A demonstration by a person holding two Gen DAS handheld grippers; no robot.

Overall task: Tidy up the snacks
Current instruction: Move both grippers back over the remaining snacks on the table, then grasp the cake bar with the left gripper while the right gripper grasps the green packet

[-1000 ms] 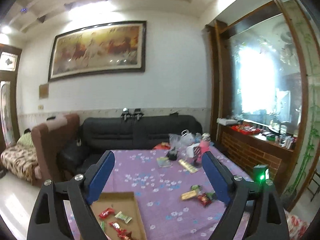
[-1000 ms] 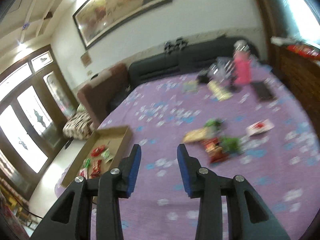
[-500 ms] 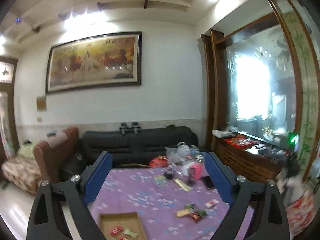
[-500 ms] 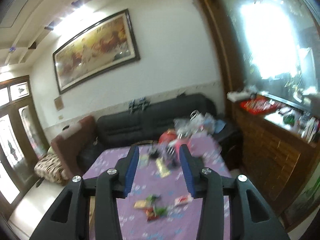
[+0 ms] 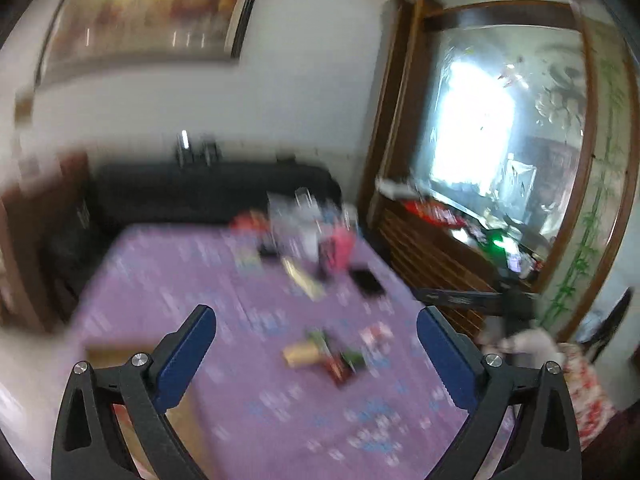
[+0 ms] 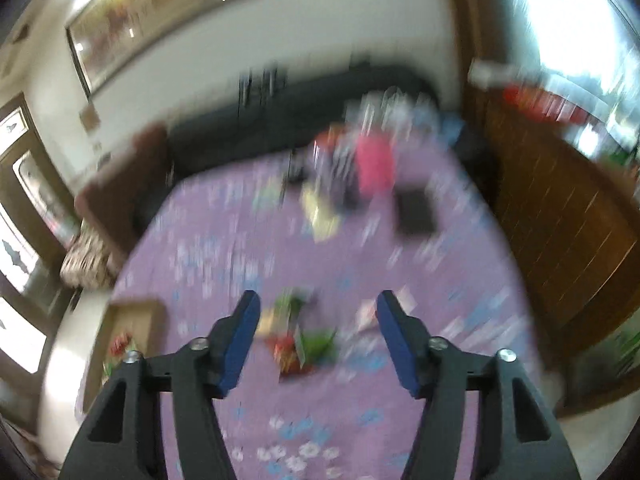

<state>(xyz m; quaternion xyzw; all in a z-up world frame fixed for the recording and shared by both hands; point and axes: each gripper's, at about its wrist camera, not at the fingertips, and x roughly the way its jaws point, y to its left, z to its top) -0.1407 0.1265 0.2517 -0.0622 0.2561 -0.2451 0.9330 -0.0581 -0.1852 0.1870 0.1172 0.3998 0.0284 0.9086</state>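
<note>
Both grippers hang above the purple table [image 6: 224,240] with nothing between their fingers. The left gripper [image 5: 316,332] is spread wide and opening a touch more; the right gripper [image 6: 318,312] stands about half apart, its jaws opening. The step in hand looks like the approach to a pick. The loose snacks [image 6: 304,344] lie in a small heap mid-table, well apart from the cardboard box [image 6: 124,344] at the left edge, which seems, through the blur, to hold a few wrappers. Next, one gripper must drop onto a single packet and close on it.
</note>
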